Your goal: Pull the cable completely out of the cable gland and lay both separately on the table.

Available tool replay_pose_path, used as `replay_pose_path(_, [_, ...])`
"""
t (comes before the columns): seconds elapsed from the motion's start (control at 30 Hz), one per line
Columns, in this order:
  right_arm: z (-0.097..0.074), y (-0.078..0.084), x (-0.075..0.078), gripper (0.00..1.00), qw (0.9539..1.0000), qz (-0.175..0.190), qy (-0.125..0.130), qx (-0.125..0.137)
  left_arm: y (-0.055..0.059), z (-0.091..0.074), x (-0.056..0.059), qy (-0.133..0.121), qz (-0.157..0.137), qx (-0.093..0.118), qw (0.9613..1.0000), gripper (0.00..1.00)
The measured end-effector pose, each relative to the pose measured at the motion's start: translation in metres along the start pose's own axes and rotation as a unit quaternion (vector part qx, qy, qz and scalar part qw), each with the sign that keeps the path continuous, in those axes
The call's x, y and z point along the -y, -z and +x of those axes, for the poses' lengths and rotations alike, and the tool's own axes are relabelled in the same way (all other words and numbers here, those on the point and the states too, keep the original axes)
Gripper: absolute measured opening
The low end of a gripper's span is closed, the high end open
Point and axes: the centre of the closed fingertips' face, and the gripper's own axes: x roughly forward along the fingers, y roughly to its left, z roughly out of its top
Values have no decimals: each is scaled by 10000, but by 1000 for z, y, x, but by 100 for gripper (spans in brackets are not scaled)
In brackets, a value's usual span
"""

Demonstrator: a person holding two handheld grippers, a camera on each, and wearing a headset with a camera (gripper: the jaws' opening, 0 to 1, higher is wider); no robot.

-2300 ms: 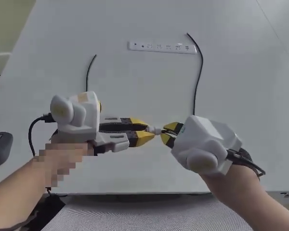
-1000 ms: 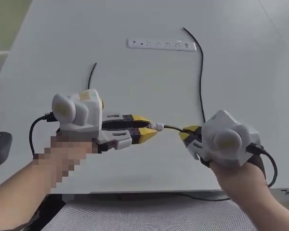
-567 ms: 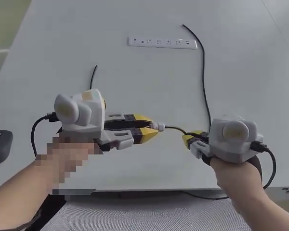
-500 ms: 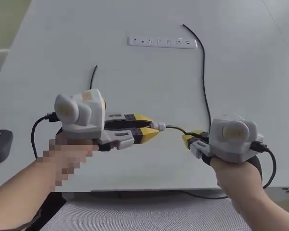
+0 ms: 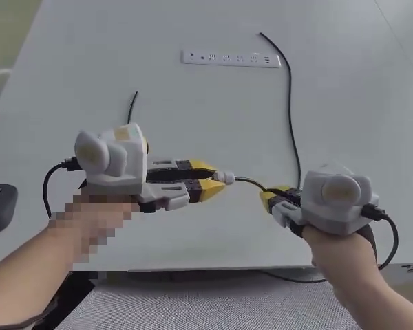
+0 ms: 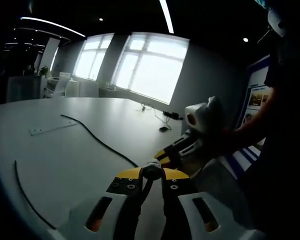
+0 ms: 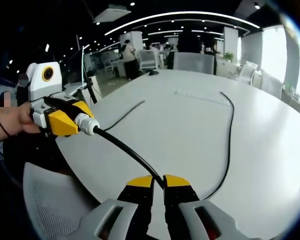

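White counter point(image 5: 193, 103) below; left tongs point(image 5: 217, 184) clamp the cable gland point(image 7: 86, 125), likely rigid; right tongs point(image 5: 267, 198) pinch the seemingly limp cable point(image 7: 125, 148).

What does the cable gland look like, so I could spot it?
Above the near edge of the white table, a person holds two yellow-tipped grippers. The cable gland is the small white fitting clamped in the jaws of the left gripper. It alone is white between yellow tips, with a black cable running from it to the right gripper.
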Motion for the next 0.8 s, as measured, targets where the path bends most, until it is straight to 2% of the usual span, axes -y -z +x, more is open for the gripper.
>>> replay_pose_path(0.37, [-2,-5,0,3,9991,-430,30,25,-2,-2,-4,-56,-39,22,10000,15])
replay_pose_path(0.5, [-5,-4,1,9,9976,-696,8,-28,-1,-3,-4,-61,-76,1,10000,15])
replay_pose_path(0.67, [-13,-15,-7,14,9942,-1068,-49,80,-2,-3,-4,-59,-79,15,9999,15])
replay_pose_path(0.8, [-16,-27,-23,15,9882,-1503,-229,193,0,-3,-3,-47,-86,-1,10000,15])
